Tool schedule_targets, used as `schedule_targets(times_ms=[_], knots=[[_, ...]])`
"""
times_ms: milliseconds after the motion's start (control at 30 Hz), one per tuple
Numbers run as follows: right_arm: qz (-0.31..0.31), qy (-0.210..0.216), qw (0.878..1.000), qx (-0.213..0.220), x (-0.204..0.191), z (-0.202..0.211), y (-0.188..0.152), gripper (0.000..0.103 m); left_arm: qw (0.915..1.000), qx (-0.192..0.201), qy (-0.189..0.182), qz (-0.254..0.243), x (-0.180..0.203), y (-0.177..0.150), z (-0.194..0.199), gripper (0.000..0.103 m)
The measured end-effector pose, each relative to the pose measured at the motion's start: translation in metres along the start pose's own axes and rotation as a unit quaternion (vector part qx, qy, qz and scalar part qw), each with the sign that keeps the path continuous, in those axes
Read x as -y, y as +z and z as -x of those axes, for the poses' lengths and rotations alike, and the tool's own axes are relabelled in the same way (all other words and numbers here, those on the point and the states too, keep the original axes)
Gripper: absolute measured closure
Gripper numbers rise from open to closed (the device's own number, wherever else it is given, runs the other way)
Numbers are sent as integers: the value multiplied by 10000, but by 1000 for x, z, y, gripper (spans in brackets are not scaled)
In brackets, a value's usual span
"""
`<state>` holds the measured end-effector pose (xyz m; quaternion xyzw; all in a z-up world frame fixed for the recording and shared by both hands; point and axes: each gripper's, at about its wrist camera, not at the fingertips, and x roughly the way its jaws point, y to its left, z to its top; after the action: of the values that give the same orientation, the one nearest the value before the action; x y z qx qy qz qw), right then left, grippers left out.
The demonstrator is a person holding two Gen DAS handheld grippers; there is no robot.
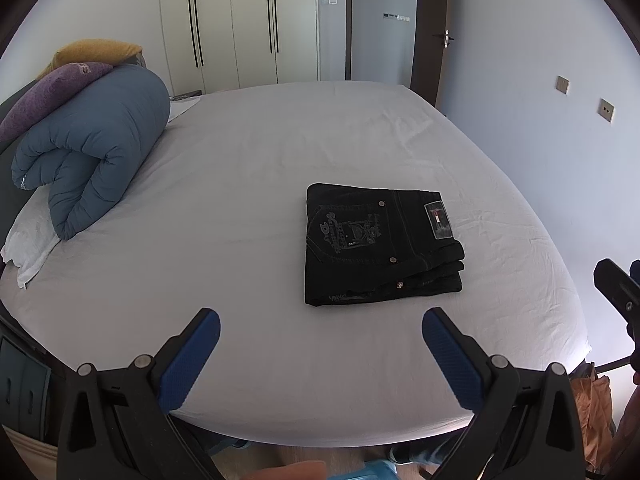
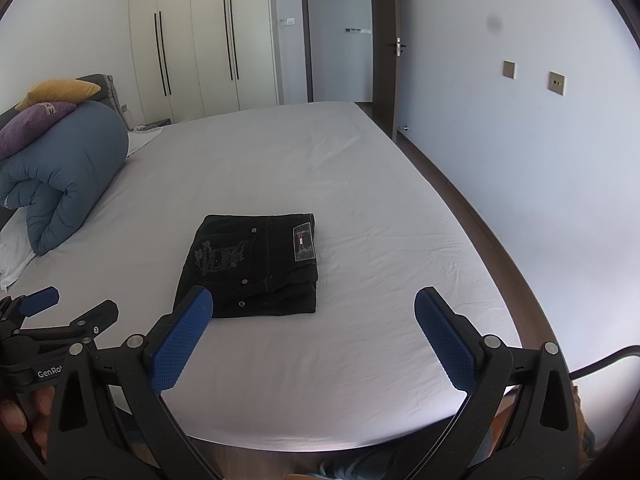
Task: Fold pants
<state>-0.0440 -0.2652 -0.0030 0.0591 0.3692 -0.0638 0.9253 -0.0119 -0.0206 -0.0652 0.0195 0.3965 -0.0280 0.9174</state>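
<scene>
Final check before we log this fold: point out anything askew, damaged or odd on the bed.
Nothing stands out. The black pants lie folded in a compact stack on the white sheet, layers slightly stepped along one edge. Both grippers, left and right, are open and clear of them.

Bed [image 1: 248, 360] is covered with a white sheet, lightly creased. Folded black pants [image 1: 376, 246] are laid flat near the front edge. A rolled blue duvet [image 1: 96, 160] is set at the left side, over a white pillow [image 1: 28, 248].
</scene>
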Motion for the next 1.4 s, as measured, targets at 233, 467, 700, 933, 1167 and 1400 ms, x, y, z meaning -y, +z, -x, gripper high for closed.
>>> schedule_targets(times_ms=[233, 467, 700, 933, 1167, 1400], knots=[[-4, -2, 10000, -23, -1, -3, -2, 0, 10000, -33, -15, 9, 0, -1, -1, 0], [-17, 23, 10000, -53, -4, -7, -6, 0, 10000, -43, -22, 9, 0, -2, -2, 0], [-20, 32, 10000, -86, -5, -10, -9, 0, 10000, -70, -27, 8, -1, -4, -4, 0], [-23, 35, 9999, -114, -6, -12, -11, 0, 9999, -101, -45, 8, -2, -5, -5, 0], [-24, 34, 9999, -127, -8, -13, -13, 0, 9999, -107, -45, 9, -2, -6, -6, 0], [-15, 44, 9999, -142, -8, -14, -15, 0, 9999, -123, -56, 13, -2, -8, -7, 0]])
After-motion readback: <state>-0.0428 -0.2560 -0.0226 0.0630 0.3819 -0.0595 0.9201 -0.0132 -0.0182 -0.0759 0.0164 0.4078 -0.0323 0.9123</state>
